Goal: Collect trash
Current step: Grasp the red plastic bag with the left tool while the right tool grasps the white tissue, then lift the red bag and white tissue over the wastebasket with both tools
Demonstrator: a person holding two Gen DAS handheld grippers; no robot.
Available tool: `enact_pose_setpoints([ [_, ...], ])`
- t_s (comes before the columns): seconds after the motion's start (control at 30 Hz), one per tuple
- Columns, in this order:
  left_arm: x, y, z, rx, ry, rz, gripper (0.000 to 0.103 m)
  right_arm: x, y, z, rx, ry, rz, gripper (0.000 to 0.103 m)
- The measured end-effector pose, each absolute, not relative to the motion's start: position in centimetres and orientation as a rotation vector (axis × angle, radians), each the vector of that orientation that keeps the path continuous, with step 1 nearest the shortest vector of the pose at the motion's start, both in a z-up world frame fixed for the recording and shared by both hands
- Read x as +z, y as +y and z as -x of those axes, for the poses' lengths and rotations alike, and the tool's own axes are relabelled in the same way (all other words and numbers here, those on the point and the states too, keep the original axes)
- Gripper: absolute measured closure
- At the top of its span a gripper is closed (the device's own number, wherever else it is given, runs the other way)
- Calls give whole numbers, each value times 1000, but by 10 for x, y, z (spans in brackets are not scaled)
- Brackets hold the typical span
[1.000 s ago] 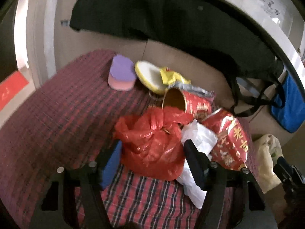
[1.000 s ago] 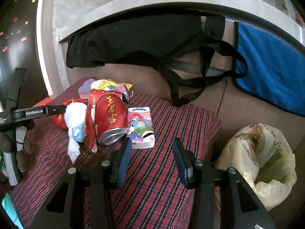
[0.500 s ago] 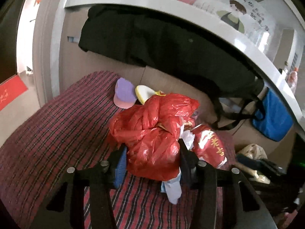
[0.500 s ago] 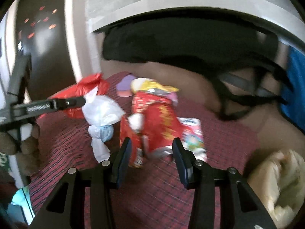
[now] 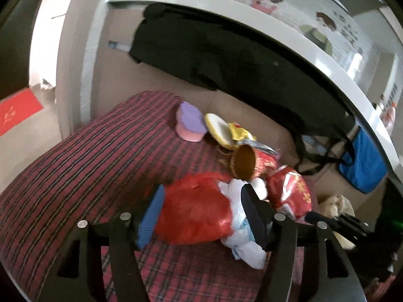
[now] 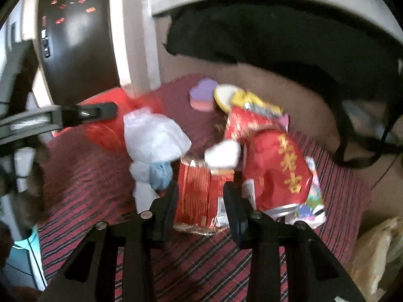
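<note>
My left gripper (image 5: 201,211) is shut on a red plastic bag (image 5: 194,211), with a white plastic bag (image 5: 241,241) bunched against its right finger. Both bags show in the right wrist view, the red bag (image 6: 108,130) and the white bag (image 6: 153,136), held by the left gripper (image 6: 100,110). My right gripper (image 6: 200,201) is open, its fingers either side of a flattened red foil packet (image 6: 199,193) on the plaid cloth. A large red snack bag (image 6: 277,168) lies just to the right, beside a white wad (image 6: 223,154).
A purple heart sponge (image 6: 202,95), a yellow-rimmed lid (image 6: 224,95) and a yellow wrapper (image 6: 249,103) lie at the back of the plaid cloth (image 6: 201,264). A cardboard tube (image 5: 245,163) lies there too. A black bag (image 6: 277,40) hangs behind. A pale trash bag (image 6: 377,251) sits at right.
The left gripper closed on the red bag, lifted it, and now holds it lower. The right gripper swung left toward the red packets and now straddles the flattened foil packet.
</note>
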State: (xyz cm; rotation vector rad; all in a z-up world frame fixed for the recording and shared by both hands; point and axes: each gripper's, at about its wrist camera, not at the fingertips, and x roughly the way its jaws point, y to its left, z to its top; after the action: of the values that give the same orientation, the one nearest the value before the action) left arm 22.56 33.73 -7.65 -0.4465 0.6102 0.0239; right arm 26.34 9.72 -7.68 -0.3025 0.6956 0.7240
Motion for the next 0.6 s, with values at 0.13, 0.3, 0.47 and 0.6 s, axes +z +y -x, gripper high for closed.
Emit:
enact_pose_setpoints([
  [0.13, -87, 358, -221, 48, 624, 518, 39, -76, 113, -255, 803, 726, 297, 68],
  [0.3, -86, 377, -205, 40, 616, 578, 39, -99, 145, -271, 861, 825, 261, 68],
  [0.47, -87, 385, -190, 61, 604, 600, 39, -124, 175, -290, 852, 889, 265, 67],
  [0.6, -95, 377, -189, 70, 616, 565, 34, -107, 166, -292, 869, 862, 214, 75],
])
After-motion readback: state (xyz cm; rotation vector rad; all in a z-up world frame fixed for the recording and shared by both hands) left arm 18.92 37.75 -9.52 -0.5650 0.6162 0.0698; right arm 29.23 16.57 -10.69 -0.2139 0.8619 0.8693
